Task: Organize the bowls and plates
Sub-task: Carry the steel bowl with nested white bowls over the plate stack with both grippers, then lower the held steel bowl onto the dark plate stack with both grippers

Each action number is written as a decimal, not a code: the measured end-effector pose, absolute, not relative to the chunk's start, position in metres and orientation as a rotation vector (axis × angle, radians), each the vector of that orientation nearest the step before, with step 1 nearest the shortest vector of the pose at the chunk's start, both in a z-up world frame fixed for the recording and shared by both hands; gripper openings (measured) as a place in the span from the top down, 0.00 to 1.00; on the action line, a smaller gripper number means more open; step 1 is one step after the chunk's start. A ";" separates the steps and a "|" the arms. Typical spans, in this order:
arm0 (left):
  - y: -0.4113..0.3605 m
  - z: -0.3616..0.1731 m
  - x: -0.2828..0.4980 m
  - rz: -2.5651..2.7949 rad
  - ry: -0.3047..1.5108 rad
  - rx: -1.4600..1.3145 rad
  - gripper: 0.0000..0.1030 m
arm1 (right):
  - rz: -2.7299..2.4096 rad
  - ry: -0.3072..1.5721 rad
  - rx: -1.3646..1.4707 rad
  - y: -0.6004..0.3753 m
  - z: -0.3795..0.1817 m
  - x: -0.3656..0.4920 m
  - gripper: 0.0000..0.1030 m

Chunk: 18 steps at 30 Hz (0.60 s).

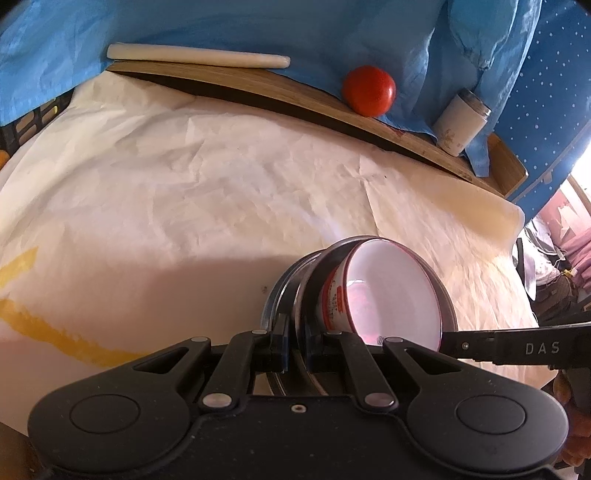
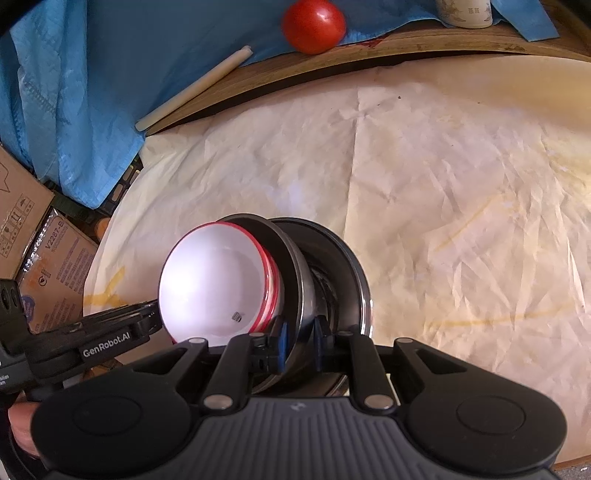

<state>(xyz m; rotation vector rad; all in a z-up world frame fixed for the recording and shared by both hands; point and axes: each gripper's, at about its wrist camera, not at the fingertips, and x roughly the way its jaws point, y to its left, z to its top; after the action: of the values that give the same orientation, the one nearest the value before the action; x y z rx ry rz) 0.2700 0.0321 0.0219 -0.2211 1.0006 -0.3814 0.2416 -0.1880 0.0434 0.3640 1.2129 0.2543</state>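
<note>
Left wrist view: left gripper (image 1: 295, 341) clenched on the rim of a steel bowl (image 1: 282, 291). A white bowl with red rim (image 1: 391, 291) is nested in the stack, tilted on its side over the white paper (image 1: 221, 177). Right gripper's finger (image 1: 517, 345) enters from the right. Far side: tomato (image 1: 368, 90), white stick (image 1: 197, 56), cup (image 1: 461, 123) (lying tilted).

Right wrist view: right gripper (image 2: 300, 343) grasps the steel bowl (image 2: 303, 295) rim; white bowl (image 2: 218, 284) to its left, left gripper (image 2: 110, 332) beside it. Tomato (image 2: 314, 25) far off.

Crumpled white paper (image 1: 207, 177) covers the table; a wooden board (image 2: 424, 48) lies along its far edge
</note>
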 end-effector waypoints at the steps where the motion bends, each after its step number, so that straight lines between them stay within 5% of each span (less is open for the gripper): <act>1: 0.031 0.021 0.270 -0.383 1.001 -0.222 0.94 | 0.252 1.212 0.364 -0.189 0.044 0.242 0.84; 18: 0.029 0.018 0.276 -0.393 1.017 -0.230 0.94 | 0.249 1.216 0.380 -0.193 0.043 0.241 0.84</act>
<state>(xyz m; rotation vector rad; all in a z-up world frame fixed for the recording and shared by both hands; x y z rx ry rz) 0.2758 0.0291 0.0180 -0.2302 1.0175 -0.3932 0.2407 -0.1934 0.0426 0.3799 1.2159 0.2487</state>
